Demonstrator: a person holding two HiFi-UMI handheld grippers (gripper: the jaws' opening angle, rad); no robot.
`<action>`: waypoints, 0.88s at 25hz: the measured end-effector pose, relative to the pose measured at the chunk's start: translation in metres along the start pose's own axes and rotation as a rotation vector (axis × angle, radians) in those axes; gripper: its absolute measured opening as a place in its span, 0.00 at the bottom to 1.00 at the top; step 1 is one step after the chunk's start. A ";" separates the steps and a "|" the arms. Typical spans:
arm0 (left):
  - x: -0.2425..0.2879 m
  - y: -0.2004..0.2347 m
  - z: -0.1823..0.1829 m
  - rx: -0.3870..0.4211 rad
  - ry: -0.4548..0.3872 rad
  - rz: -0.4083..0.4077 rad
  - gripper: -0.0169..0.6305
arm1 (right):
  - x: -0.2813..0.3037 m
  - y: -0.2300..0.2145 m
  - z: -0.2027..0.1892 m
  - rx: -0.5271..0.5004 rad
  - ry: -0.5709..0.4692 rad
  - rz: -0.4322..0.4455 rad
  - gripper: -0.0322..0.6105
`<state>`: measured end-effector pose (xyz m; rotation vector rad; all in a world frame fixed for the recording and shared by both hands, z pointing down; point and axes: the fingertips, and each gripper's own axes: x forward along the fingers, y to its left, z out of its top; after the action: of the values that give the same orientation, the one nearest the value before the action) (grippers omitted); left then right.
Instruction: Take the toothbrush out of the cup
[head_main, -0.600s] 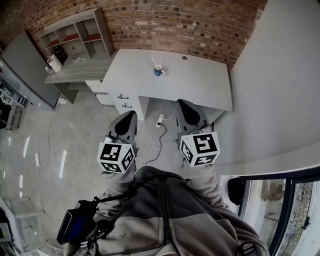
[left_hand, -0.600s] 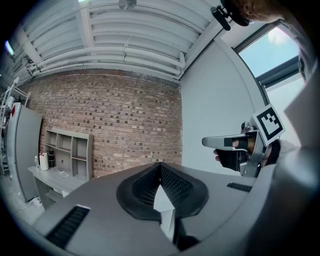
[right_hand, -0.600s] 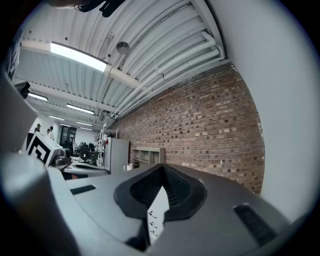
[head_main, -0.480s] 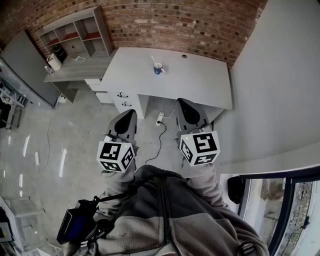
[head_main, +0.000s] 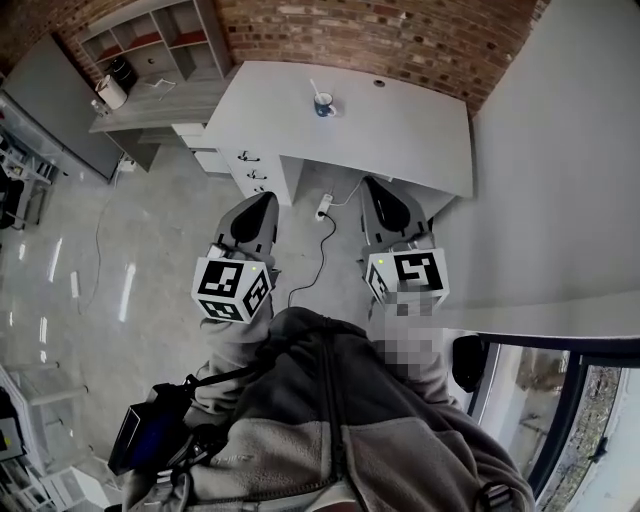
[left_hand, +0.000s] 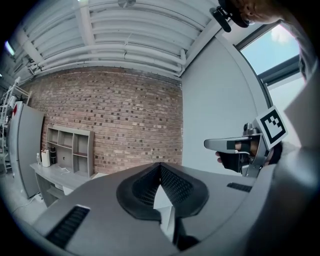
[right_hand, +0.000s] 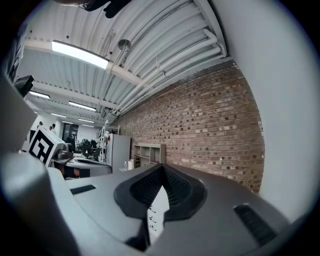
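Observation:
A blue-and-white cup (head_main: 323, 104) stands near the far edge of the white desk (head_main: 400, 140), with a white toothbrush (head_main: 315, 91) leaning out of it to the left. Both grippers are held close to my body, over the floor and well short of the desk. My left gripper (head_main: 266, 199) points toward the desk, jaws shut with nothing between them (left_hand: 160, 166). My right gripper (head_main: 376, 186) is also shut and holds nothing (right_hand: 162, 168). Neither gripper view shows the cup; both look at the brick wall.
A grey shelf unit (head_main: 160, 45) and low counter (head_main: 140, 110) stand left of the desk. White drawers (head_main: 250, 170) sit under the desk's left end. A power strip with cable (head_main: 322, 208) lies on the floor. A white wall (head_main: 560, 150) and window (head_main: 560, 420) lie to the right.
The desk and cup have shifted slightly up and to the right in the head view. Both grippers stay shut in about the same place.

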<state>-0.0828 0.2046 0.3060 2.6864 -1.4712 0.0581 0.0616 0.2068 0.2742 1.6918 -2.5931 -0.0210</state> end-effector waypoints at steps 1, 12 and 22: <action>0.000 -0.003 -0.004 -0.003 0.006 0.005 0.03 | -0.004 -0.005 -0.005 0.006 0.006 -0.009 0.05; -0.016 -0.040 -0.051 -0.028 0.063 0.051 0.03 | -0.039 -0.021 -0.051 0.032 0.034 0.002 0.05; 0.000 -0.040 -0.065 -0.027 0.103 0.055 0.03 | -0.028 -0.035 -0.074 0.066 0.069 0.031 0.05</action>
<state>-0.0485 0.2321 0.3691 2.5801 -1.5039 0.1760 0.1085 0.2194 0.3463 1.6415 -2.5970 0.1230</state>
